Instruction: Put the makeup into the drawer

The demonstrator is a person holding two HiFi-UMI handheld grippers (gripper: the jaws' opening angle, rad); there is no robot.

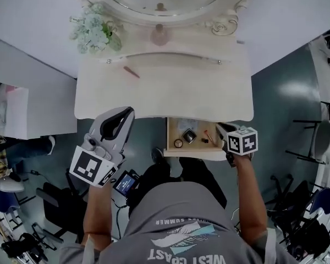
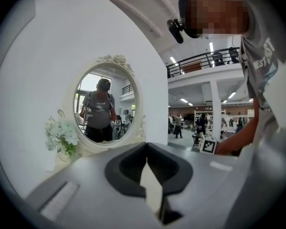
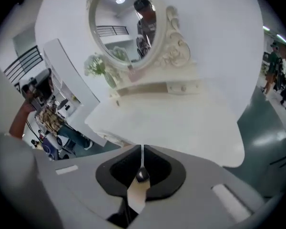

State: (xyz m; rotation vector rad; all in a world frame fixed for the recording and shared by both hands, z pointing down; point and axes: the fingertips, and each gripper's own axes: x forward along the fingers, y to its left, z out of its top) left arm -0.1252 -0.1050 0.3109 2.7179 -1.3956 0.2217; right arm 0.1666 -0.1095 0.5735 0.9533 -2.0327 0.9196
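We count one open drawer [image 1: 195, 155] and one reddish stick [image 1: 131, 71] on the tabletop [image 1: 165, 95]. Left gripper [image 2: 146, 148]: closed, empty. Right gripper [image 3: 142, 150]: closed, with one dark speck [image 3: 142, 175] in the gap; we cannot tell whether it is gripped.

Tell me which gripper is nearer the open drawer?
Right. The right gripper hangs over the drawer at its right front corner; the left gripper is off to its left, by the table edge.

- The top edge cuts off the mirror [image 1: 170, 20]; I see only its lower rim.
- The right gripper [image 1: 223, 130] hides a corner of the drawer [image 1: 172, 146] from me.
- The small things [image 1: 188, 136] in it are too tiny for me to name.
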